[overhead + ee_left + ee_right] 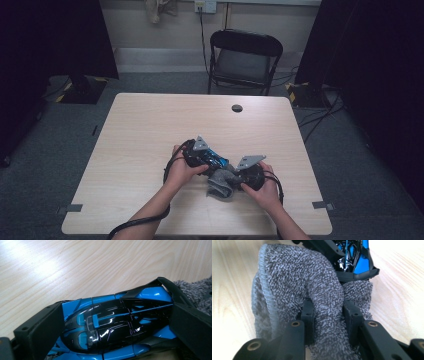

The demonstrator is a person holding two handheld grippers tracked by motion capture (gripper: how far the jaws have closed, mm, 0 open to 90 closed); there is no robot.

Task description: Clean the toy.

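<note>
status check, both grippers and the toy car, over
Left gripper shut on blue-and-black toy car. Right gripper shut on grey cloth, cloth against car's end. Table around them bare.

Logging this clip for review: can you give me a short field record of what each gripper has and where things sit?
Left gripper: shut on the glossy blue and black toy car, one of its fingers on each side
Right gripper: shut on the grey terry cloth, a fold pinched between its fingers
Cloth and car: cloth lies against one end of the car
Surface: light wooden table
Background: black folding chair beyond the table
</note>
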